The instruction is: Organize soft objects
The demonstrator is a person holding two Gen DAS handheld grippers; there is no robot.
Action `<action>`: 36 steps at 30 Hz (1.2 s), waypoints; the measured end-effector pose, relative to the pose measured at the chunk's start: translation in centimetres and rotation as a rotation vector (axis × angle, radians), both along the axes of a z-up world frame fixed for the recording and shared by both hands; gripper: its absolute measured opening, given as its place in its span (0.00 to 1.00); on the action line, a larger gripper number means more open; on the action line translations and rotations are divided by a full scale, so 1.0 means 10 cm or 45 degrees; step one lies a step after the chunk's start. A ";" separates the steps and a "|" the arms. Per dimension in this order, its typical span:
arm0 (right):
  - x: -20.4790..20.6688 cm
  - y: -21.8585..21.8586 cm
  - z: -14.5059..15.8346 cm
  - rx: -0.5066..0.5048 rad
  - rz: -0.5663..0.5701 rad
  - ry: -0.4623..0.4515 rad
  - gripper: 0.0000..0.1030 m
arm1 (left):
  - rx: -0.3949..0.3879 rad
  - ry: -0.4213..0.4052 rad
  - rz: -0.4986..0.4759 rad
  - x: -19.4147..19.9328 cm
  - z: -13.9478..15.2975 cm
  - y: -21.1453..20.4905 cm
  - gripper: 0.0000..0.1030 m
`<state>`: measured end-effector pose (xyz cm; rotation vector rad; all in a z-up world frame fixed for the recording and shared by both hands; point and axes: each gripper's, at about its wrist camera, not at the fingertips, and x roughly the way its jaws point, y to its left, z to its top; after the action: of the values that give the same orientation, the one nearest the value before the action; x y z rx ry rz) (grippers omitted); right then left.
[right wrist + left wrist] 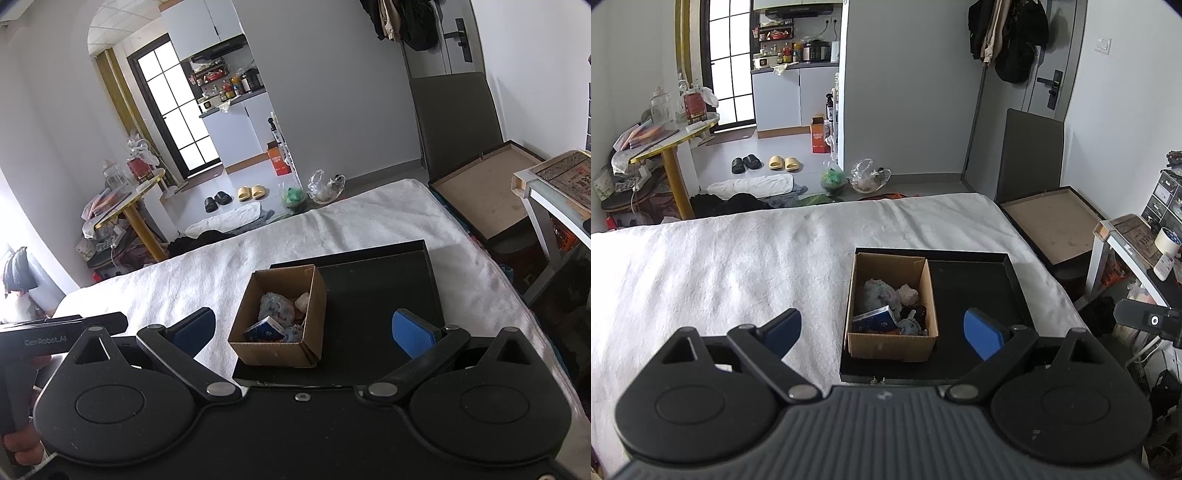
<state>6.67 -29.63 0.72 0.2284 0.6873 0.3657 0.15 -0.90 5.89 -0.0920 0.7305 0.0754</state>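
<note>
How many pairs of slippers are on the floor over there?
2. A black pair lies on the floor past the bed, and a yellow pair sits just to its right. More could be hidden behind the bed.

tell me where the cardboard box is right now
In both views the cardboard box sits in the left part of the black tray on the white bed cover.

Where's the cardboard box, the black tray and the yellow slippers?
cardboard box (886, 345), left wrist view, front wall.
black tray (971, 284), left wrist view, bare floor.
yellow slippers (248, 192), right wrist view, left slipper's top.
</note>
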 end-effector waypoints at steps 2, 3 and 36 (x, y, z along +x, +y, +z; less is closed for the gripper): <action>-0.01 0.00 0.00 -0.004 -0.002 0.002 1.00 | -0.002 0.001 -0.003 0.00 -0.01 -0.01 0.91; -0.01 -0.01 0.00 -0.006 -0.004 0.003 1.00 | -0.004 0.002 -0.005 0.00 -0.02 -0.02 0.91; -0.12 -0.11 -0.01 -0.045 -0.062 -0.006 1.00 | -0.021 -0.005 -0.062 -0.06 -0.08 -0.22 0.91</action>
<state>5.46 -30.72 0.57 0.2100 0.6820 0.3071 -0.42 -3.08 5.14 -0.0899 0.7288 0.0225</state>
